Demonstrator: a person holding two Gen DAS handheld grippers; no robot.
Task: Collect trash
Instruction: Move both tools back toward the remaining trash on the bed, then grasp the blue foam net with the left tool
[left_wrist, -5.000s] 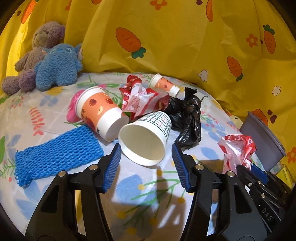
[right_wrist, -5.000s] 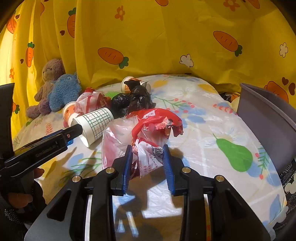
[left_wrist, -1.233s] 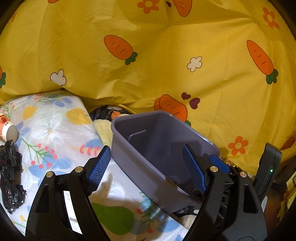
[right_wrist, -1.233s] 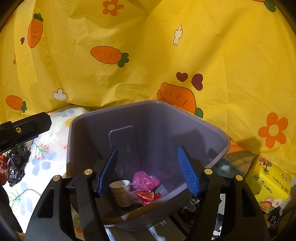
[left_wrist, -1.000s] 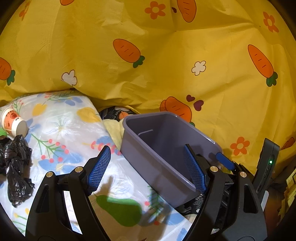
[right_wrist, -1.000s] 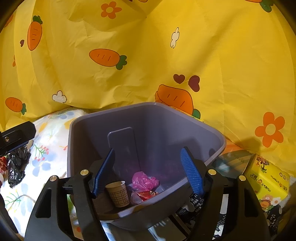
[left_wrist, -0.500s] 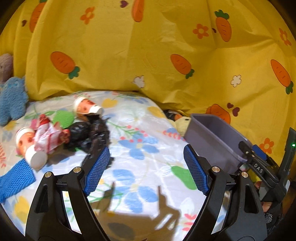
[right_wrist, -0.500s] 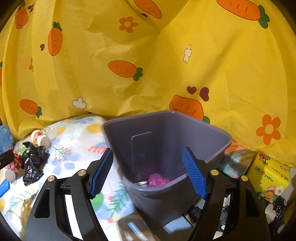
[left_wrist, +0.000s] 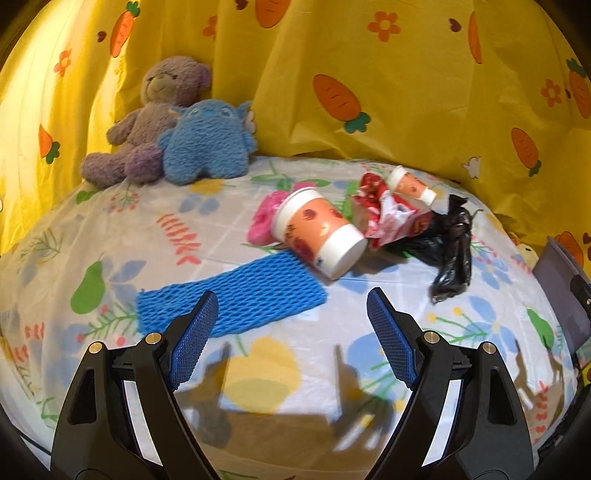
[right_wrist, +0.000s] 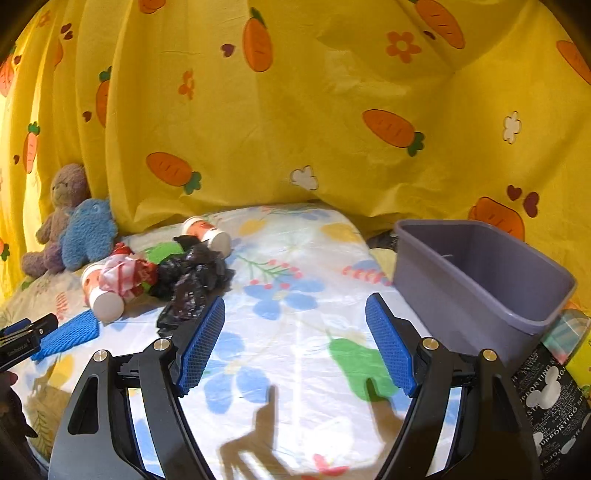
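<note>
My left gripper (left_wrist: 291, 314) is open and empty over the flowered sheet. Just beyond its tips lies a blue foam net (left_wrist: 236, 295). Past that, a large orange paper cup (left_wrist: 317, 236) rests on its side beside a pink wrapper (left_wrist: 264, 218), a red-and-white wrapper (left_wrist: 388, 214), a small orange cup (left_wrist: 410, 186) and a black plastic bag (left_wrist: 450, 251). My right gripper (right_wrist: 295, 325) is open and empty too, with the black plastic bag (right_wrist: 192, 280) ahead to its left and the grey bin (right_wrist: 480, 273) at its right.
A purple teddy bear (left_wrist: 147, 122) and a blue plush toy (left_wrist: 207, 144) sit at the back left against the yellow carrot curtain (left_wrist: 369, 74). A black printed bag (right_wrist: 546, 398) and a yellow box (right_wrist: 580, 354) lie beside the bin on the right.
Both grippers have swung left, away from the grey bin and back over the bed. The trash pile has come into view ahead of the left gripper; the bin now sits at the right edge.
</note>
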